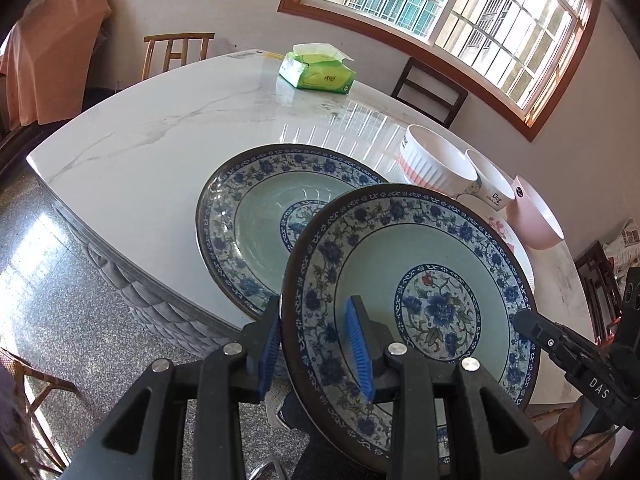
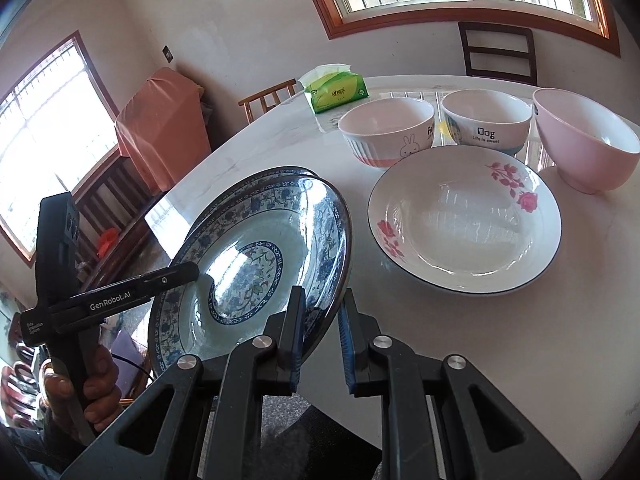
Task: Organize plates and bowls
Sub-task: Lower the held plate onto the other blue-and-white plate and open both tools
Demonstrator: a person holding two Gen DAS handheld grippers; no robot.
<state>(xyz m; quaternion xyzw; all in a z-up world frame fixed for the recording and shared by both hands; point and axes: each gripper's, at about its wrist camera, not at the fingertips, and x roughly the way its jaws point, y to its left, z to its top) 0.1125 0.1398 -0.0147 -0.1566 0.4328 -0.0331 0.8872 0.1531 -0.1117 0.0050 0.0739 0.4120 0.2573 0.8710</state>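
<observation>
Left wrist view: both grippers, left (image 1: 320,346) and right (image 2: 320,346), have fingers clamped on the raised blue-patterned plate's (image 1: 408,300) rim, carrying it level over its twin plate (image 1: 248,216) on the counter (image 1: 152,136), likely for stacking.

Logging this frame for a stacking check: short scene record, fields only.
held plate: blue floral, tilted, off the table
left gripper: shut on its rim
right gripper: shut on its rim, other side
second blue plate: flat on table, behind held plate
rose plate: flat on table, empty
bowls: rabbit bowl, Dog bowl, pink bowl, upright, beyond rose plate
tissue pack: far end of table
</observation>
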